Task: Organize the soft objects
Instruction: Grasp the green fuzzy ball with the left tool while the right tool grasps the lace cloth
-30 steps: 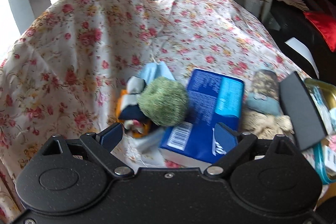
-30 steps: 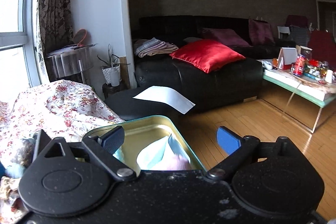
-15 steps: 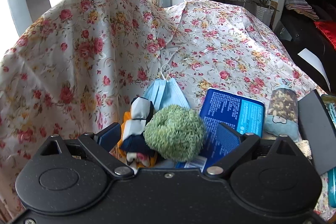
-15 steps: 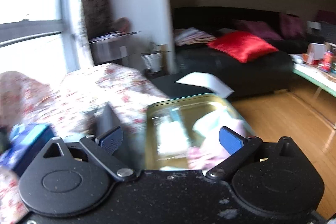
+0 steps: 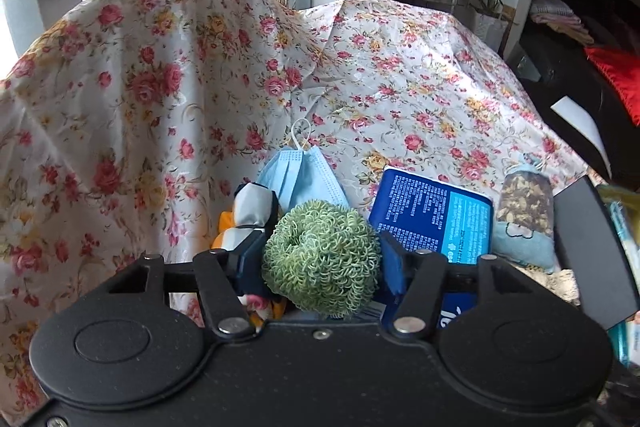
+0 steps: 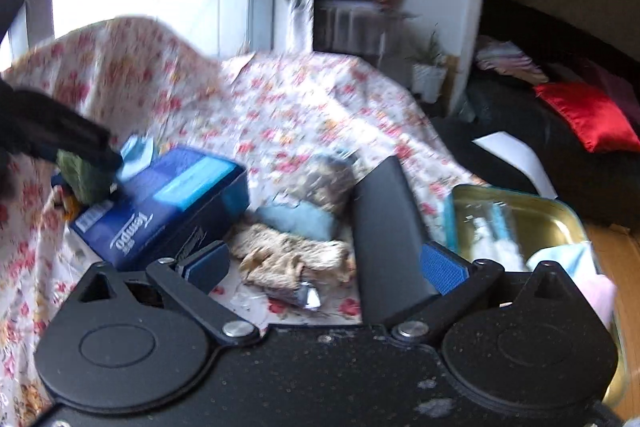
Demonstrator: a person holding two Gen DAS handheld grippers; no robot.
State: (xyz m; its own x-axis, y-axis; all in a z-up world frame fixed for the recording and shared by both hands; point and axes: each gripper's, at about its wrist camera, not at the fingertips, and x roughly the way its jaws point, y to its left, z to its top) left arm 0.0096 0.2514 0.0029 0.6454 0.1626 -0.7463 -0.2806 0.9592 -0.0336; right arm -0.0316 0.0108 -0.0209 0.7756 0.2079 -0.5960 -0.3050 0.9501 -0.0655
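Green looped-yarn scrunchie (image 5: 322,261) sits squarely between L gripper (image 5: 320,261) pads: both blue pads press its sides, fibres bulging round them. L jaws have just been closing, the scrunchie between them; reads as a grip taken, lift not yet begun. It rests on a small pile on the floral cloth (image 5: 400,87): patterned fabric bundle (image 5: 252,211) touching on its left, blue face mask (image 5: 298,175) just behind, blue tissue pack (image 5: 432,219) just to its right.

R gripper (image 6: 324,265) has jaws wide, have just been opening, nothing between the pads. R view blurred, so detail is soft. Ahead of it: beige fuzzy item (image 6: 292,257) nearest, between the open pads; printed pouch w/ blue end (image 6: 316,199) behind; black flat slab (image 6: 384,231) leaning upright just to the right.

Key relation: gold tin (image 6: 560,215), lined w/ pale items already, lies at far right of the cloth, beyond the slab. From L gripper the tin is off to the right, w/ tissue pack, pouch and slab all between. R hand is nearer the tin; L hand holds the item. Scrunchie is round, no long axis, so approach angle matters little.

Judgement: next is lift clear of the pile, then carry rightward over the slab to the tin. Risk: loops snagging the fabric bundle on the way up.
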